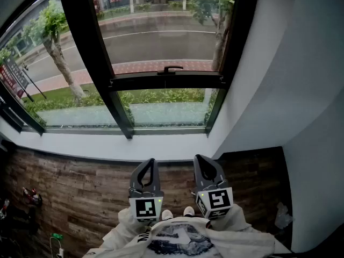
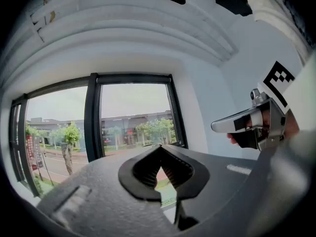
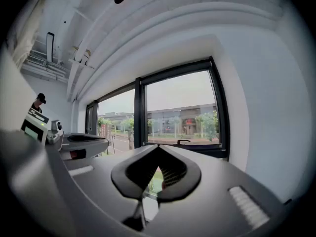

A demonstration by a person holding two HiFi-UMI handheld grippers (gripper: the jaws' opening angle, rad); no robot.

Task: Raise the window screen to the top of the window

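Note:
The dark-framed window [image 1: 161,47] fills the top of the head view. A black horizontal rail [image 1: 166,81] with a small handle [image 1: 170,68] crosses its right pane about halfway up. Whether mesh hangs above or below it I cannot tell. Both grippers hang low near my body, well short of the window. My left gripper [image 1: 149,164] and right gripper [image 1: 204,160] are shut with nothing in them. In the left gripper view the jaws [image 2: 159,148] meet at the tip, with the right gripper [image 2: 244,123] alongside. The right gripper view shows its jaws [image 3: 158,148] closed and the handle [image 3: 183,141] far ahead.
A white sill [image 1: 107,144] runs under the window, above a wood-plank floor [image 1: 70,181]. A white wall [image 1: 285,90] closes in on the right, with a plastic bag [image 1: 280,215] at its foot. Small items [image 1: 32,196] lie at the left. A person [image 3: 38,102] stands far left.

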